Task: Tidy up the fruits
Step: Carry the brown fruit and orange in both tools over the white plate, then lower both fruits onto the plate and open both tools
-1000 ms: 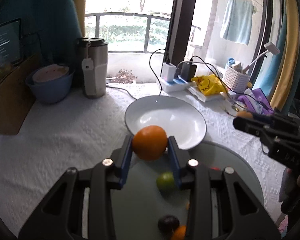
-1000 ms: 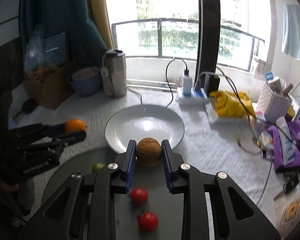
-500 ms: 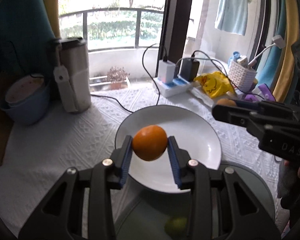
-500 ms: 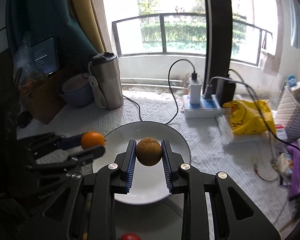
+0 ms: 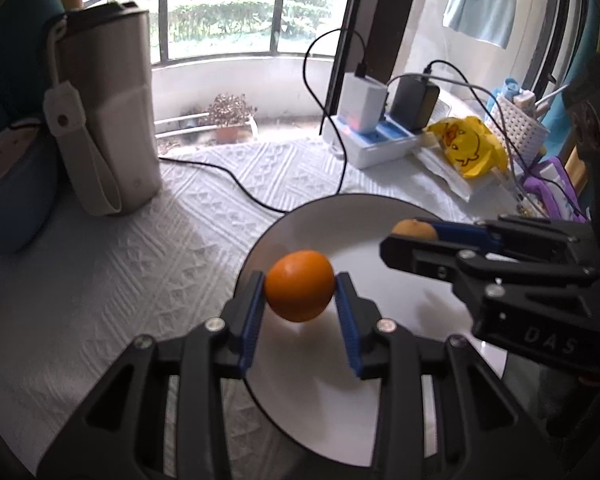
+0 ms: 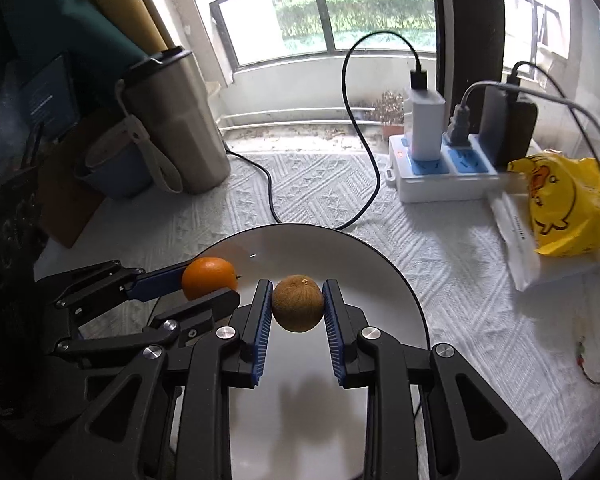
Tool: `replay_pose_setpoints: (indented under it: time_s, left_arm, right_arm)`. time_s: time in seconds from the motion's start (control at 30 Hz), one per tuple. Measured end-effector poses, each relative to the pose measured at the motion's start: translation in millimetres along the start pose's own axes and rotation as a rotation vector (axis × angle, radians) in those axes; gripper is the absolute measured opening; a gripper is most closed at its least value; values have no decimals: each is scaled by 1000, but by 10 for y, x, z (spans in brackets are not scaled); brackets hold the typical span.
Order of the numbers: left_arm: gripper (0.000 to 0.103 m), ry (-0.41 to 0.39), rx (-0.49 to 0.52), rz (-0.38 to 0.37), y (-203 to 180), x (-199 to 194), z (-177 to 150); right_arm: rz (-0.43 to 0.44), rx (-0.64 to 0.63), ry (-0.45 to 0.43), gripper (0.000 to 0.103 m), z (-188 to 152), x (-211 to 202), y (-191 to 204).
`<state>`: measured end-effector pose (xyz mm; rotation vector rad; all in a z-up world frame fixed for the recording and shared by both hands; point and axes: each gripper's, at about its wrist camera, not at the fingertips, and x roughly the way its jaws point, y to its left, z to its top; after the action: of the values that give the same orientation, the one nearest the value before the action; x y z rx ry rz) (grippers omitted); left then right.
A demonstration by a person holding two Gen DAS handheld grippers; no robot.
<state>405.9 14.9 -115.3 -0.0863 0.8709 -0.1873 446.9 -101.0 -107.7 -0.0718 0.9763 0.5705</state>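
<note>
My left gripper (image 5: 300, 300) is shut on an orange (image 5: 300, 291) and holds it above the left part of a white plate (image 5: 384, 412). My right gripper (image 6: 296, 304) is shut on a round brown fruit (image 6: 297, 308) above the same plate (image 6: 332, 248). In the right wrist view the left gripper (image 6: 212, 284) with the orange (image 6: 209, 277) sits just left of the brown fruit. In the left wrist view the right gripper (image 5: 412, 240) reaches in from the right with the brown fruit (image 5: 414, 229) showing at its tip.
A metal tumbler (image 5: 108, 108) and a blue bowl (image 5: 12, 196) stand at the back left. A power strip with chargers (image 6: 448, 164) and black cables (image 6: 364, 152) lies behind the plate. A yellow bag (image 6: 564, 204) and a white basket (image 5: 516, 124) sit at the right.
Both grippers have moved forward with their fruits, from over the grey tray to over the white plate. The tray and its loose fruits have dropped out of view.
</note>
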Motion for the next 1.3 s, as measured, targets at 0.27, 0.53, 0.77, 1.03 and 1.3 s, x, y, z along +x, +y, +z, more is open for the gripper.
replay_pose_setpoints:
  time_s: [0.27, 0.53, 0.77, 1.03, 1.3]
  left_arm:
    - [37, 16, -12, -22, 7, 41, 34]
    - [38, -8, -17, -21, -25, -68, 52]
    - [45, -53, -16, -17, -90, -363, 38]
    - [45, -94, -4, -12, -238, -712, -39]
    - [45, -131, -1, -15, -381, -1012, -177]
  right_arm:
    - [0, 28, 27, 28, 40, 129, -56]
    - [-8, 41, 7, 39, 64, 56, -55]
    - [-21, 36, -43, 39, 31, -256, -19]
    - [-36, 30, -89, 39, -92, -629, 53]
    - [-48, 23, -125, 39, -291, -965, 129]
